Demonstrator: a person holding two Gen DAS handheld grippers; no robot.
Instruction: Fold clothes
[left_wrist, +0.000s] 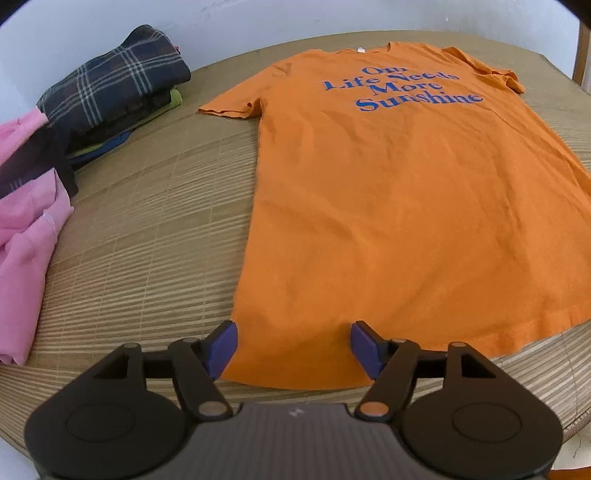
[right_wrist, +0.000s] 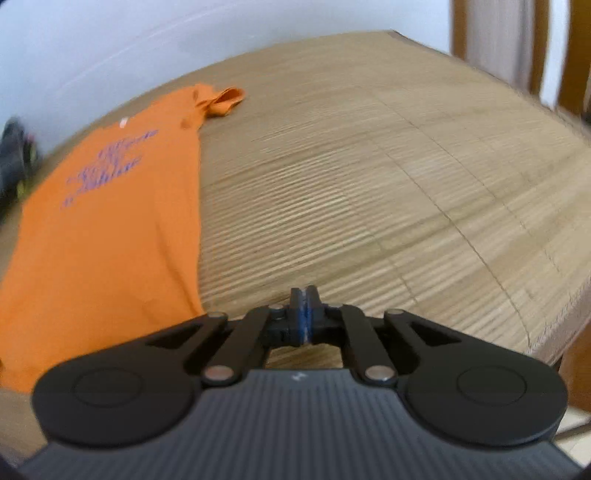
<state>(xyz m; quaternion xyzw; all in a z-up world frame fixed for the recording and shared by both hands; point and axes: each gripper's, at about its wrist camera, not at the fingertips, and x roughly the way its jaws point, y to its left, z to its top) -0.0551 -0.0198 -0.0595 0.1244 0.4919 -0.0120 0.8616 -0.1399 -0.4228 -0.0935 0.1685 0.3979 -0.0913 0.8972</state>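
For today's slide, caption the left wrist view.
Open left claw at the hem of a flat orange T-shirt.

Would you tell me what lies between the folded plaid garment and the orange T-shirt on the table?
Nothing: in the left wrist view only bare woven mat separates the plaid garment from the orange T-shirt.

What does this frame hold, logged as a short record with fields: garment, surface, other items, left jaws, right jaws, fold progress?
garment: orange short-sleeved T-shirt with blue lettering, spread flat, print up
surface: woven bamboo-slat mat
other items: folded dark plaid garment topping a stack; pink fabric pile, both left of the shirt
left gripper: jaws open, over the shirt's near hem corner
right gripper: jaws shut, empty, over bare mat beside the shirt
fold progress: no fold visible
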